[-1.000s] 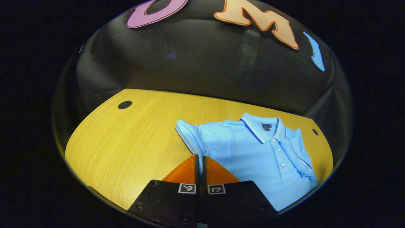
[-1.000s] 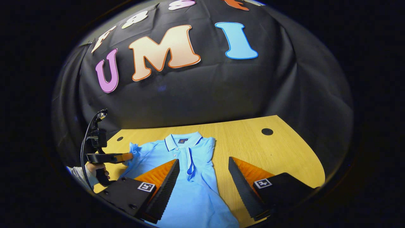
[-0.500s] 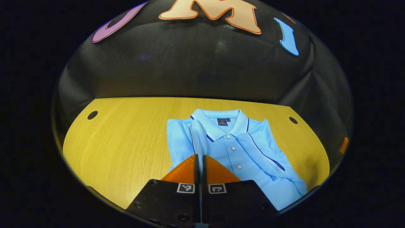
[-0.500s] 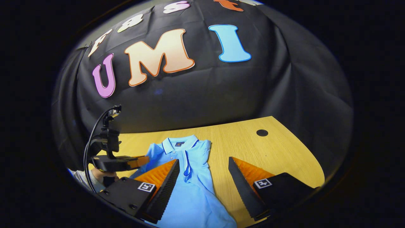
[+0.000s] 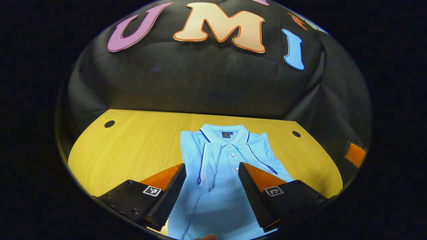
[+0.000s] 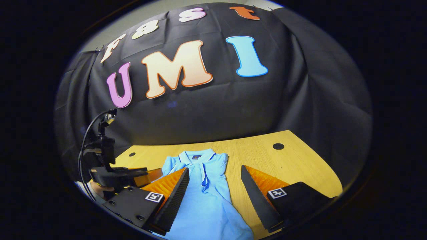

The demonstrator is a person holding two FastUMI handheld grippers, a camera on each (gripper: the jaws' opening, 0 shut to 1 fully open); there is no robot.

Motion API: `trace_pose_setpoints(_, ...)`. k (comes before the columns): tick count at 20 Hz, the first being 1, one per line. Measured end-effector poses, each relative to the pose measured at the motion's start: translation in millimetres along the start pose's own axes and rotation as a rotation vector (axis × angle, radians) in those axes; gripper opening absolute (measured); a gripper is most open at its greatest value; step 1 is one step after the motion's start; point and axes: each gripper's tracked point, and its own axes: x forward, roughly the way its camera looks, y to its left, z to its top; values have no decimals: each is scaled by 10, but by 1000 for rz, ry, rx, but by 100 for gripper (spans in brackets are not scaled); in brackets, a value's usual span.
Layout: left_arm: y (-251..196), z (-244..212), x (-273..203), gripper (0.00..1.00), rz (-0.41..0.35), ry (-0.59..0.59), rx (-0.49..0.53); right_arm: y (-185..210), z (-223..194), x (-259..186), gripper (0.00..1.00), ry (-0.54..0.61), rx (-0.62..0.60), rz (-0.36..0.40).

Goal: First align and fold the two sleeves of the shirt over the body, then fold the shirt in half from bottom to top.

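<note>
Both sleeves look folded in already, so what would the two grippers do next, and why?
Probably lower both open grippers toward the shirt's bottom hem. Both sleeves lie over the body, nothing is gripped, and the bottom-to-top fold is not yet done.

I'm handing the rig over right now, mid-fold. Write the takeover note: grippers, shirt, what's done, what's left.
Left gripper: open, empty, over the shirt.
Right gripper: open, empty, over the shirt's right side.
Shirt: flat on the table, collar toward the wall.
Done: both sleeves lie folded over the body.
Left: fold the shirt in half, bottom to top.
</note>
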Motion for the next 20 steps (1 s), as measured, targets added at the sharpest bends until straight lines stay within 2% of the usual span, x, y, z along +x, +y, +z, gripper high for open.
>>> trace_pose_setpoints(5,32,-44,-813,95,16,-57,20,31,-50,-527,97,-6,-11,29)
trace_pose_setpoints(9,82,-359,-1386,95,14,-57,47,-32,-259,-919,97,15,-40,42)
trace_pose_setpoints(13,83,-845,-1810,95,-3,4,47,-90,-576,-1253,97,62,-41,46)
trace_pose_setpoints(20,49,-1618,-2210,96,-28,130,93,-227,-1078,-1627,98,146,-87,34)
